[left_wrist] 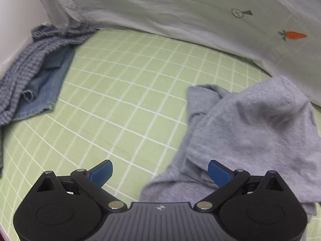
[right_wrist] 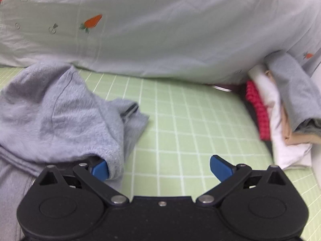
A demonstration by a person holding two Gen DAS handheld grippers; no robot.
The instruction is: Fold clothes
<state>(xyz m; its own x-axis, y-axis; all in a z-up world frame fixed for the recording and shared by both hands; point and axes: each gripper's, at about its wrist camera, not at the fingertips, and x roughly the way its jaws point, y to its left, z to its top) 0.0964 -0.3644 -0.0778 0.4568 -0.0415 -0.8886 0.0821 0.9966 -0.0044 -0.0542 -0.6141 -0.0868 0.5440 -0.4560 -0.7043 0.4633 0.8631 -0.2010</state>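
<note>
Surface: bed with a green checked sheet (left_wrist: 128, 92), white grid lines; pale carrot-print quilt (left_wrist: 180, 14) bunched along the far edge.
Garment in hand: grey sweatshirt (left_wrist: 250, 124), crumpled and heaped, not flat; lying between the two grippers, at right in the left wrist view and at left in the right wrist view (right_wrist: 56, 108).
Left gripper (left_wrist: 160, 172): jaws spread wide, grasping nothing; right blue pad over the near hem of the grey cloth, contact not clear.
Right gripper (right_wrist: 158, 168): jaws spread wide, nothing clamped; left blue pad tucked against a drooping fold of the sweatshirt.
Unfolded heap: blue checked shirt (left_wrist: 26, 60) with a denim piece (left_wrist: 48, 86), rumpled at far left.
Folded stack: grey, beige, white and red pieces (right_wrist: 284, 110) piled at far right.
Step, as judged: handling of the grey sweatshirt, still unfolded; fits either a reach for its edge or a release just made.
Next move calls for: two clear edges or corners found, cloth spread flat on open sheet before any fold.
</note>
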